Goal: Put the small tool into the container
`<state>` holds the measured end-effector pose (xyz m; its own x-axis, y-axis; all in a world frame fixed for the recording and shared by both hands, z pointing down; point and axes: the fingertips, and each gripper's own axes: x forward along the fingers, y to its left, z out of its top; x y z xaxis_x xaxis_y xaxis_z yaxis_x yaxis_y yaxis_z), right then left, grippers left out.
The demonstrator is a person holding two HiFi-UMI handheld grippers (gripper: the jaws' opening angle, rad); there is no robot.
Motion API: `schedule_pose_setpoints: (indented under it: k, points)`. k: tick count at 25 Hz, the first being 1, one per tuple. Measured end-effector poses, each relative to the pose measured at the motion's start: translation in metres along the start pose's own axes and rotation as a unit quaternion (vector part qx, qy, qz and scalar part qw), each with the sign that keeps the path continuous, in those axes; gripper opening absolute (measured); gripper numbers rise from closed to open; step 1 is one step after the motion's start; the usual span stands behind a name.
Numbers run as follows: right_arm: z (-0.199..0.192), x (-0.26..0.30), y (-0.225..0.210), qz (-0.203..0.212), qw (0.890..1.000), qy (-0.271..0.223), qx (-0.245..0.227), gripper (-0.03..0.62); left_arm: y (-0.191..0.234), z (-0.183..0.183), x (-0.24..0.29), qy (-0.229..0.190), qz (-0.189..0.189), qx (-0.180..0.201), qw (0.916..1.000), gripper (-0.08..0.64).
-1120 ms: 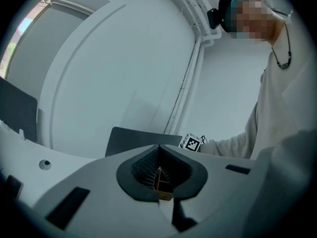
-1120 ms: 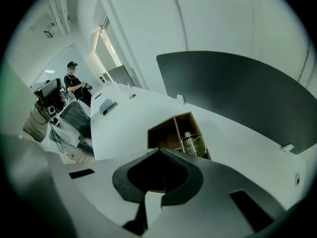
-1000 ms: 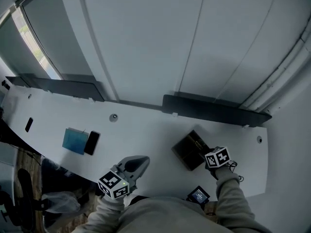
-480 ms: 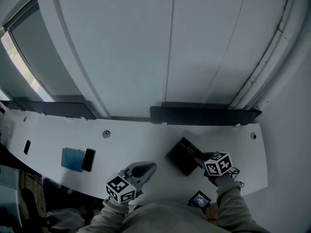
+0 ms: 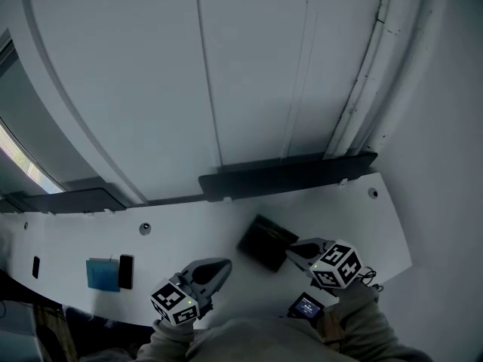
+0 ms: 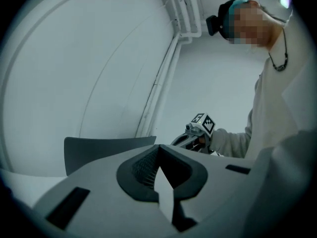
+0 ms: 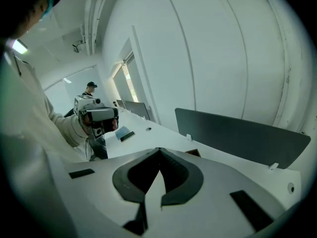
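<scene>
While both claws hang over the near side of the white table (image 5: 226,221), I read each one as clenched on nothing. In the left gripper view the left claw (image 6: 158,148) has its jaws tip to tip with only bare wall behind them. In the right gripper view the right claw (image 7: 159,151) is closed the same way.

From the head view, the dark, flat container (image 5: 264,243) lies on the table right of centre. The right claw's tips are just beside its right-hand corner. I cannot pick out the small tool in any view.

Far to the left on the table lie a teal notebook (image 5: 100,274) and, touching it, a black phone (image 5: 126,271). A small screen device (image 5: 306,305) sits at the near edge, below the right claw. Two round grommets (image 5: 145,228) are set into the tabletop, one at the left and one near the right end.

Dark partition panels (image 5: 287,176) stand along the table's far edge. Behind them rises a wall (image 5: 249,66) of white panels. Pale conduits (image 5: 370,74) run up it on the right, and a window (image 5: 23,164) shows at the far left.
</scene>
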<state>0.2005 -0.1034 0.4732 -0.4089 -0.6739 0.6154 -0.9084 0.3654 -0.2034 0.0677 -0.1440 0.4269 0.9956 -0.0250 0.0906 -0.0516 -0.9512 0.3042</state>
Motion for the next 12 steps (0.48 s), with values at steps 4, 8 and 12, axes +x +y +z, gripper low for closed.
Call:
schedule_pose_setpoints:
  k: [4, 8, 12]
  points:
    - [0.017, -0.019, 0.021, 0.009, 0.998, -0.060, 0.002, 0.020, -0.007, 0.002, 0.005, 0.010, -0.012, 0.004, 0.9999, 0.001]
    - [0.027, -0.037, 0.043, 0.036, 0.992, -0.123, -0.014, 0.020, -0.021, -0.001, 0.019, 0.026, -0.039, 0.016, 0.9988, 0.002]
    - [0.019, -0.053, 0.042, 0.032, 0.990, -0.140, -0.004, 0.020, -0.027, -0.008, 0.033, 0.038, -0.050, 0.018, 0.9979, 0.002]
